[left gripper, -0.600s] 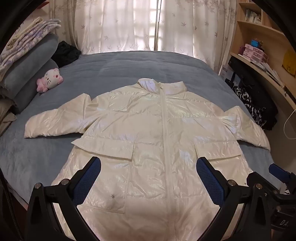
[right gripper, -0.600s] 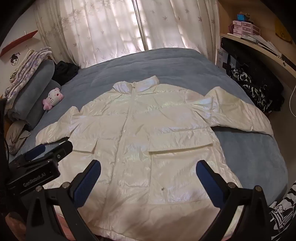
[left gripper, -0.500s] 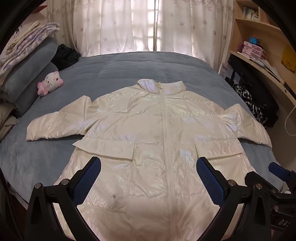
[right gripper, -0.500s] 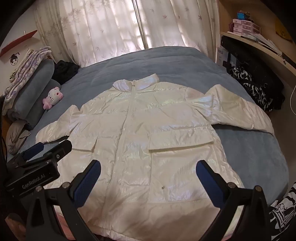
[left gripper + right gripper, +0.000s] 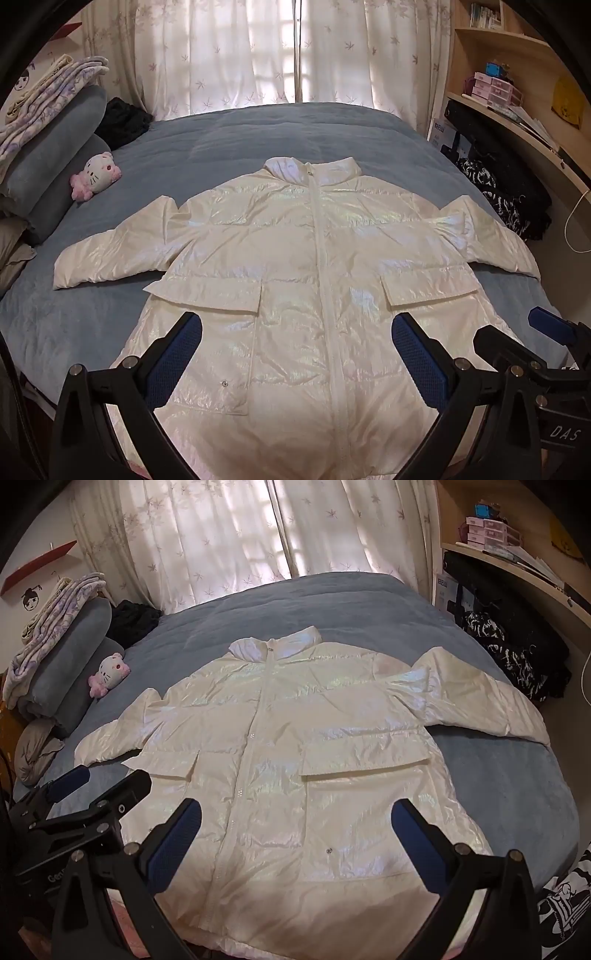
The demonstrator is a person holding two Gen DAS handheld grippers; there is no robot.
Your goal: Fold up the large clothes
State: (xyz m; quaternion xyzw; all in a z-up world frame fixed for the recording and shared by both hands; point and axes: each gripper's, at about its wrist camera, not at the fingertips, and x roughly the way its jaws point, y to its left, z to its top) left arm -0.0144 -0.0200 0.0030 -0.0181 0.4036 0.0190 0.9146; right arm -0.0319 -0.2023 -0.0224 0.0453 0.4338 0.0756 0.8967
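On the bed [image 5: 258, 140], jacket [image 5: 317, 280] lies flat, ready for folding; we hold left gripper [image 5: 295, 354] and right gripper [image 5: 295, 834] wide open, empty, above its hem.

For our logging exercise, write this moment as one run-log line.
stage: before first fold | garment: shiny white puffer jacket flat on grey-blue bed, zipped, sleeves spread | left tool: open, empty | right tool: open, empty
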